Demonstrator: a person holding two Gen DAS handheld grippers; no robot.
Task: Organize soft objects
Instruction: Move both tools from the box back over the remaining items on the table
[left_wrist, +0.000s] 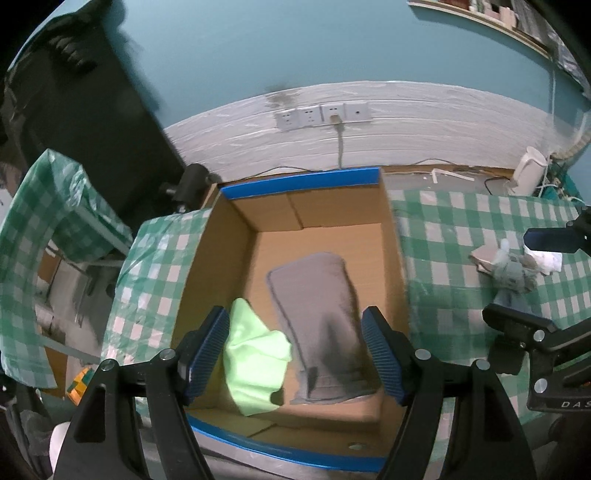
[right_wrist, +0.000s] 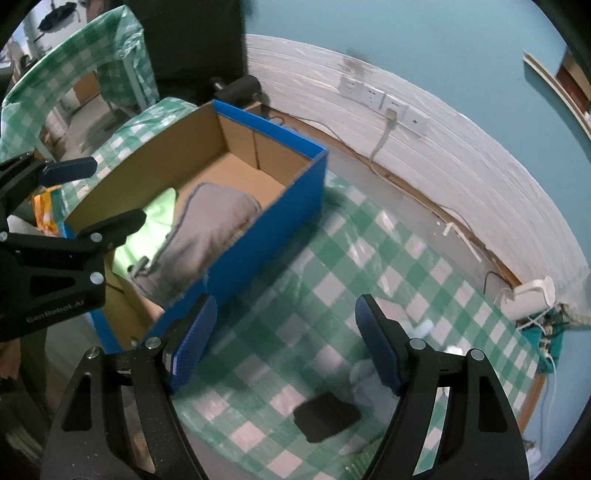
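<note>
Box (left_wrist: 240, 258): open-topped on the checked tabletop (left_wrist: 461, 236), the collecting bin.
Stowed: grey cloth (left_wrist: 317, 317) and green cloth (left_wrist: 255, 354) lie inside.
Left tongs (left_wrist: 295, 354): released above them, empty.
Right tongs (right_wrist: 284, 343): released, over the tabletop.
Remaining: pale soft items (left_wrist: 513, 269) right of the box.

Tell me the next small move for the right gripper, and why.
Probably lower the right gripper, open and empty, toward the pale soft items on the checked tablecloth. The grey cloth and green cloth already lie in the box, so those remain outside.
</note>
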